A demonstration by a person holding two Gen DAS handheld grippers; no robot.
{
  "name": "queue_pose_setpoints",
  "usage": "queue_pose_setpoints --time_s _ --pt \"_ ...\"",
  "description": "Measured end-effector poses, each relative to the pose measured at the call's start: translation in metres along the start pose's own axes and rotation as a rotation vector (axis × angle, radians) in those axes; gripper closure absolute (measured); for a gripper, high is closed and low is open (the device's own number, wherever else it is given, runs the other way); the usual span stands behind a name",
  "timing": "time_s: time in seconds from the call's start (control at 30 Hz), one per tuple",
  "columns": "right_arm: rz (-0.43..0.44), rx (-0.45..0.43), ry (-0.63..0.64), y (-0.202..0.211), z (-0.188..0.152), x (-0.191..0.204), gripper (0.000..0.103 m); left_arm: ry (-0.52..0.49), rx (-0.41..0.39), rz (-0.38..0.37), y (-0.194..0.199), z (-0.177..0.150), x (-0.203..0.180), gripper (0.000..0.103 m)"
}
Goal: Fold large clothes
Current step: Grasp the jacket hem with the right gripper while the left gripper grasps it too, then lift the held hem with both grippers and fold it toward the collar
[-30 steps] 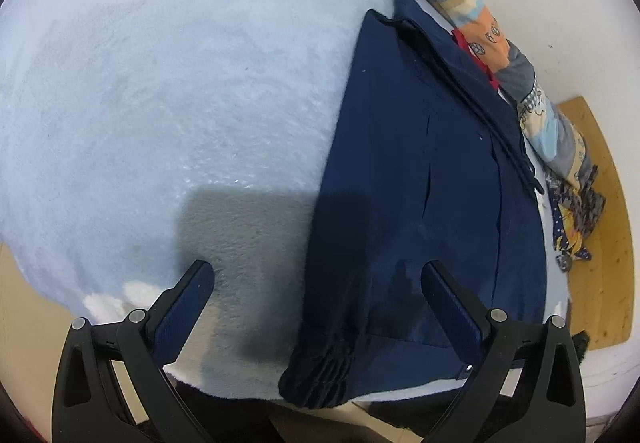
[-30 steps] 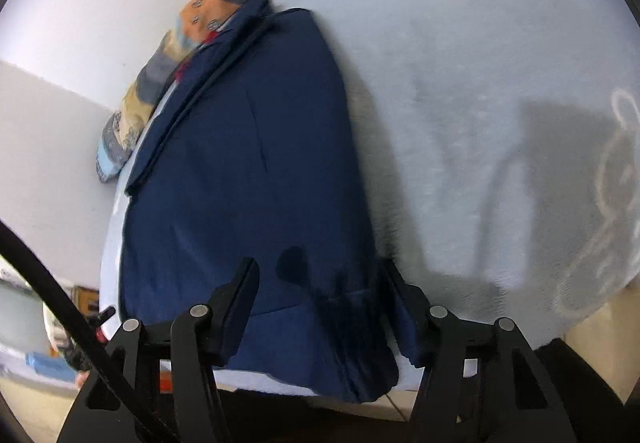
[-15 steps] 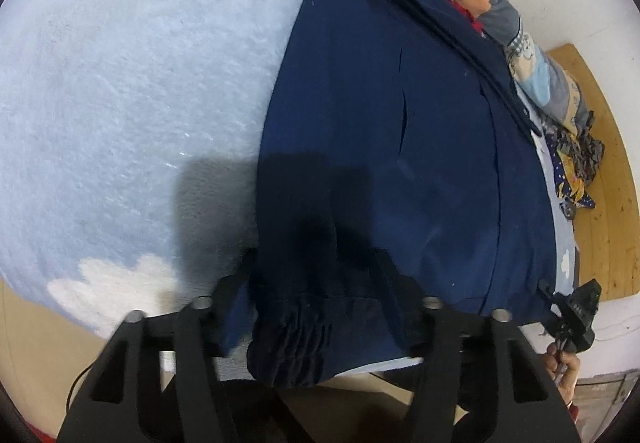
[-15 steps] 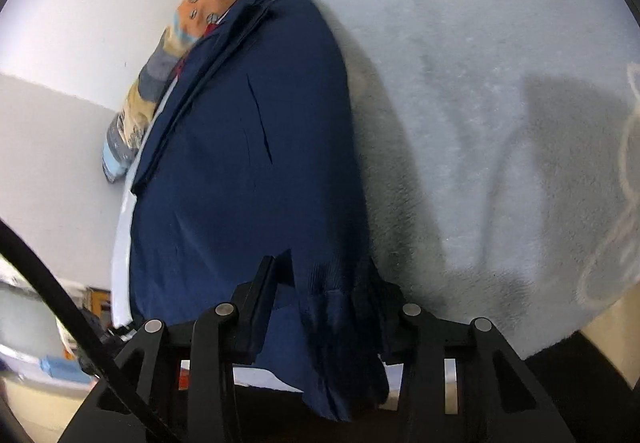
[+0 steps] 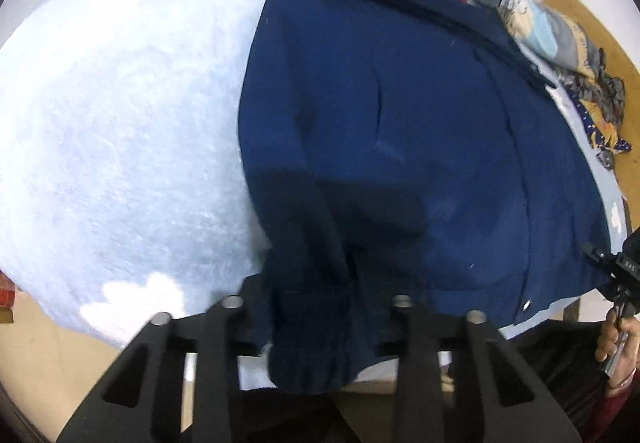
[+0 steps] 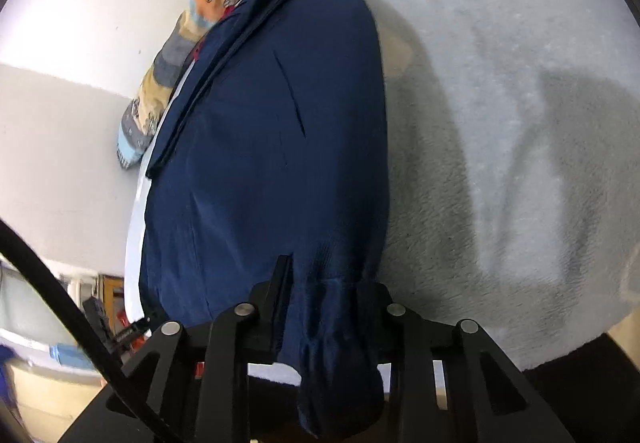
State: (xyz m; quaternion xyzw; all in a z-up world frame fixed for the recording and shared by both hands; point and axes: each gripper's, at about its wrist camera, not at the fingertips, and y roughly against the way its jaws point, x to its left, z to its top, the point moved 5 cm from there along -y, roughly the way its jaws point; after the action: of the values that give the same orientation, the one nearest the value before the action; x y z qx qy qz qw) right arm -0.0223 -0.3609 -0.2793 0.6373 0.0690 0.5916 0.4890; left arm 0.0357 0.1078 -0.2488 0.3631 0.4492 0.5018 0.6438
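A large navy blue garment (image 5: 400, 131) lies folded lengthwise on a pale blue fleece blanket (image 5: 120, 131). My left gripper (image 5: 316, 307) is shut on the garment's ribbed cuffed end, which bunches between its jaws at the blanket's near edge. In the right wrist view the same garment (image 6: 272, 147) stretches away from me, and my right gripper (image 6: 328, 303) is shut on a gathered ribbed end of it. The right gripper also shows at the far right of the left wrist view (image 5: 616, 275), held in a hand.
A patchwork quilt (image 5: 532, 19) is bunched along the wall behind the garment; it also shows in the right wrist view (image 6: 168, 75). A wooden board (image 5: 600, 43) lies at the far right. The blanket's wide bare part (image 6: 500, 123) lies beside the garment.
Both grippers have closed from open onto the garment's near ribbed ends. The fabric is now gathered and lifted slightly at the near edge, and the views have shifted closer.
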Motion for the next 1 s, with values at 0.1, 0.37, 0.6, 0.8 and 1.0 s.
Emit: queue_pose_setpoints --time_s 0.1,0.37,0.6,0.8,1.0 --pt "0.026 -0.012 0.009 0.000 0.002 0.007 0.070 -0.036 -0.026 -0.091 0.008 0.003 -0.015 0.075" --pt "-0.011 -0.001 -0.006 -0.006 0.002 0.001 0.072 -0.076 0.039 -0.060 -0.014 0.004 -0.033 0.068" --pt "0.004 -0.033 0.074 0.009 -0.003 0.014 0.093 -0.130 -0.054 -0.033 -0.010 0.016 -0.055 0.083" --pt "0.160 -0.144 0.149 0.042 0.003 0.049 0.094 -0.073 -0.279 -0.190 0.048 0.030 -0.054 0.086" --pt "0.346 -0.311 0.259 0.087 0.008 0.088 0.093 -0.050 -0.455 -0.262 0.094 0.031 -0.053 0.087"
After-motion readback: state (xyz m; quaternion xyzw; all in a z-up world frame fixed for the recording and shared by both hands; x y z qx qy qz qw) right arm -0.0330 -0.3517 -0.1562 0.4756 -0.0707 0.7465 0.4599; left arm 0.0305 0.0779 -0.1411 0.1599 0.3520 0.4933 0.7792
